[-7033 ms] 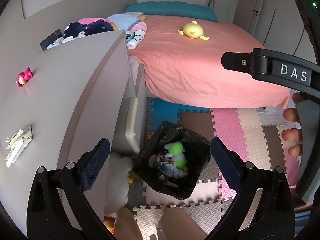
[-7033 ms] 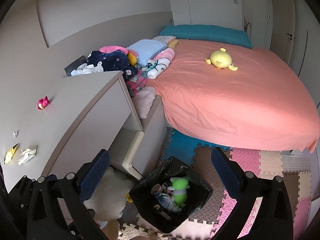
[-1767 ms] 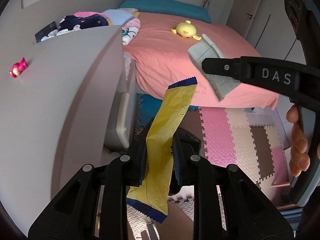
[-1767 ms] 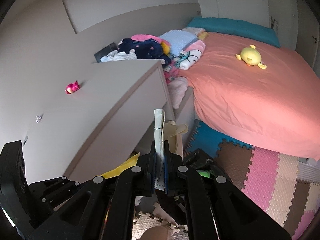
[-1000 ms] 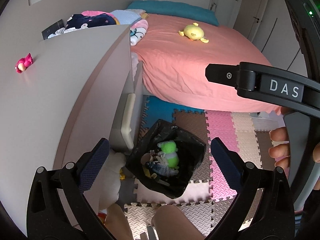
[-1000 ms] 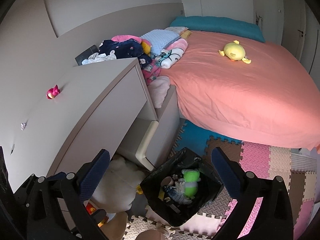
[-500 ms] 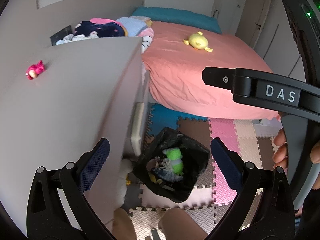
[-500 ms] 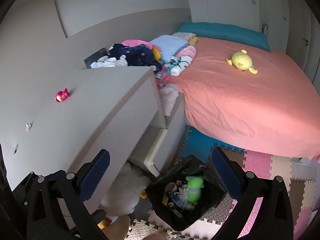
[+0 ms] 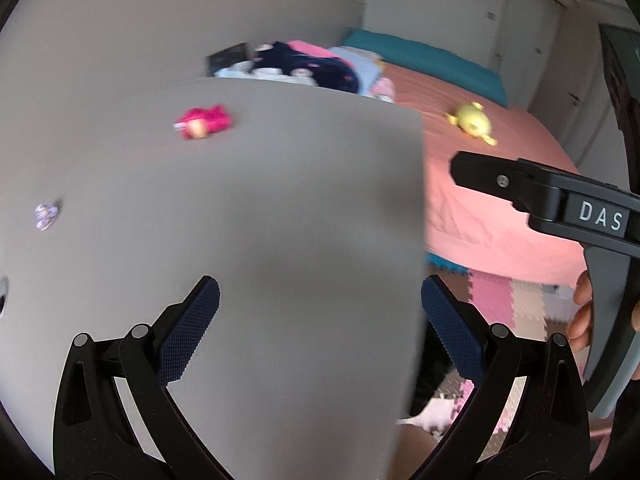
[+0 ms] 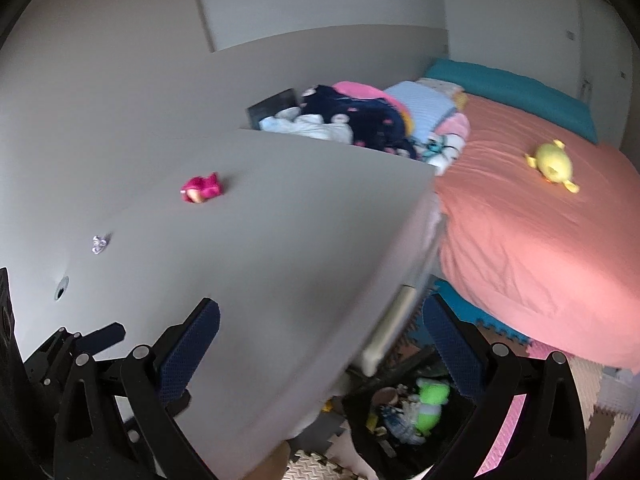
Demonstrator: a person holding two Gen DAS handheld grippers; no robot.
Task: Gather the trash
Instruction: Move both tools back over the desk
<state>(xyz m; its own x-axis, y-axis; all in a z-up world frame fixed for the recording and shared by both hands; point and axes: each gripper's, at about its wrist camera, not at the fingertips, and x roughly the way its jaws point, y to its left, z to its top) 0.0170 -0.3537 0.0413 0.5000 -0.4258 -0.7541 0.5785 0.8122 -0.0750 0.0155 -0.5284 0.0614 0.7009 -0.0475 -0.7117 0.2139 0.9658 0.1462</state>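
Note:
My left gripper (image 9: 320, 316) is open and empty above the grey desk top (image 9: 280, 240). On that desk lie a small crumpled wrapper (image 9: 47, 214) at the far left and a pink toy (image 9: 204, 122) further back. My right gripper (image 10: 320, 340) is also open and empty, near the desk's right edge. Below it on the floor stands the black trash bag (image 10: 404, 412), holding a green toy and scraps. The same wrapper (image 10: 99, 245) and pink toy (image 10: 201, 188) show in the right wrist view. The frames are blurred by motion.
A bed with a pink sheet (image 10: 540, 240) and a yellow plush (image 10: 552, 165) fills the right side. Piled clothes (image 10: 352, 120) lie behind the desk. Foam floor mats (image 9: 508, 300) cover the floor. The right gripper's body (image 9: 560, 204), held by a hand, crosses the left wrist view.
Both grippers dropped their wrappers into the trash bag about a second ago, then swung up and left over the desk top. The bag has slid low in both views.

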